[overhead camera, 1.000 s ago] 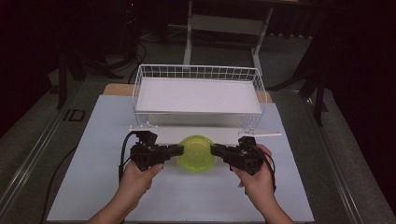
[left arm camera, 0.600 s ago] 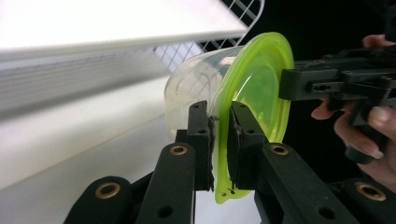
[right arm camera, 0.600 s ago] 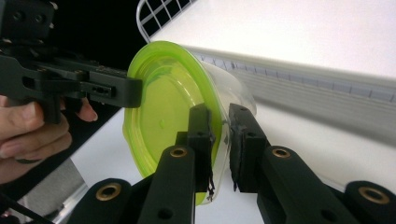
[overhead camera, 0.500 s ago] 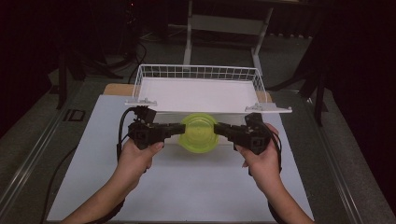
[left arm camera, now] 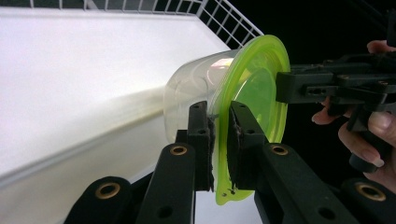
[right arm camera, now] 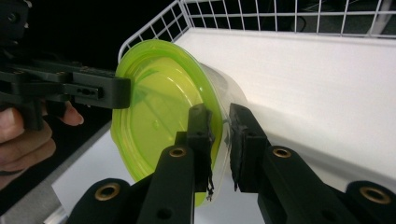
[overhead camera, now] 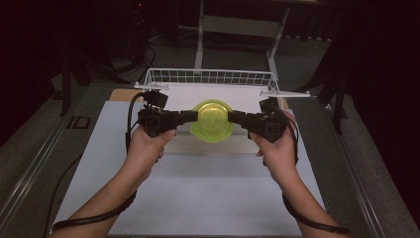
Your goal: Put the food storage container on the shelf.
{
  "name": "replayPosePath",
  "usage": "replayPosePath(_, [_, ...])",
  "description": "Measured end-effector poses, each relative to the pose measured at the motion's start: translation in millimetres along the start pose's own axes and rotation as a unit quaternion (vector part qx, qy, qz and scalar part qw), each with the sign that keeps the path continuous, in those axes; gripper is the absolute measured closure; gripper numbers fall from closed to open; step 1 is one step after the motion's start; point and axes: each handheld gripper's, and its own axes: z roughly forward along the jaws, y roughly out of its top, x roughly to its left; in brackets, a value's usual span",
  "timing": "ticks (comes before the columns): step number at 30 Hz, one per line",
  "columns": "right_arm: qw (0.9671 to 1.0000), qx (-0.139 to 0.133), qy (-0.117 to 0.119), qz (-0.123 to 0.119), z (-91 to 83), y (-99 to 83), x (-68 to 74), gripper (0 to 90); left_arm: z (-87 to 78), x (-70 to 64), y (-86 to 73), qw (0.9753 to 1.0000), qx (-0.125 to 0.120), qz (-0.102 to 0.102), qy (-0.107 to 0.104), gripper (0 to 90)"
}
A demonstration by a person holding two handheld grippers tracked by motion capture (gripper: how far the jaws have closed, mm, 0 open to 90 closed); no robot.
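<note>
A round clear plastic container with a lime-green lid (overhead camera: 212, 120) is being held in the air between the two grippers, above the near edge of the white wire basket tray (overhead camera: 213, 77) that is standing at the far end of the white surface (overhead camera: 198, 198). The container is being gripped from opposite sides: the left gripper (overhead camera: 190, 117) is clenched on the lid's rim at one side, and the right gripper (overhead camera: 234, 117) is clenched on the rim at the other.

In the left gripper view, the fingers (left arm camera: 201, 135) are being pressed together on the thin green flange, one from the container side and one from the lid side, so the rim is being pinched rather than the body being squeezed. The same pinch is being made in the right gripper view, where the fingers (right arm camera: 243, 130) are closed on the lid's edge (right arm camera: 154, 107) with the clear wall behind them.

A two-sided hold is probably being used because the lip is narrow and the plastic is slippery; with equal support on both sides, the container is being kept level and prevented from swinging. Judging by its position over the tray's white floor (left arm camera: 93, 70), it is likely being carried there to be set down inside.
</note>
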Motion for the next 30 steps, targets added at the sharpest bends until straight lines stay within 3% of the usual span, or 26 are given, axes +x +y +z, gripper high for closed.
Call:
replayPosePath(14, [0.9993,0.012,-0.016,0.030,21.7,21.5,-21.5,79.4,23.2,23.4,31.3,0.9989,0.035,-0.032,0.004,81.6])
replayPosePath(22, [0.9985,0.023,-0.021,0.046,31.5,28.4,-30.0,79.3,29.5,32.1,36.5,0.9981,0.040,-0.047,0.003,81.5])
replayPosePath(27, [0.9976,0.033,-0.029,0.053,34.2,34.2,-31.2,79.3,33.1,36.3,41.0,0.9983,0.038,-0.044,0.006,80.9])
replayPosePath(30, [0.9969,0.039,-0.025,0.064,36.1,37.2,-33.7,79.3,35.3,36.3,41.6,0.9989,0.032,-0.033,0.011,79.3])
